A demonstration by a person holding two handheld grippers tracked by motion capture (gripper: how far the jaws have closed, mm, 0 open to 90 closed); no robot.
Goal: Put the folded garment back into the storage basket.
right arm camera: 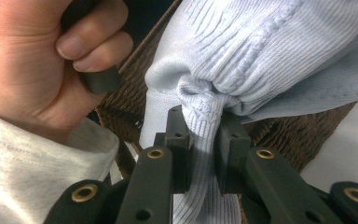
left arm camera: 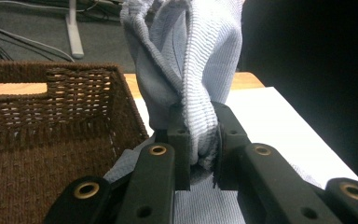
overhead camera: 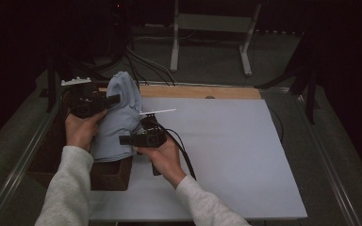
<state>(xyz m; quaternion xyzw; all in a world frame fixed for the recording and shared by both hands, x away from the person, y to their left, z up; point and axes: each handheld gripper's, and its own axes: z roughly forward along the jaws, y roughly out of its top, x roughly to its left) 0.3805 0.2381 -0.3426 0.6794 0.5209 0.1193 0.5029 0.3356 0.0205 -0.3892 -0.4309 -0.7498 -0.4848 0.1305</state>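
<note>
Being held above the basket (overhead camera: 111, 174) at table's 9 o'clock, the cloth (overhead camera: 118, 110) is being clamped by both the left gripper (overhead camera: 115, 99) and right gripper (overhead camera: 124, 140). Thin bunched folds are likely slipping; hem risks snagging on wicker.

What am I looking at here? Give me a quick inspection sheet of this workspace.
Surface: pale board on a wooden table, mostly bare.
Job's things: light blue knitted garment raised over a brown wicker basket.
Clutter: nothing seen.
Grippers: left gripper and right gripper each shut on a fold of the garment.
Cables: black cable trailing from the right gripper; more on the floor behind.
Surroundings: dark room, white stand beyond the table.
</note>
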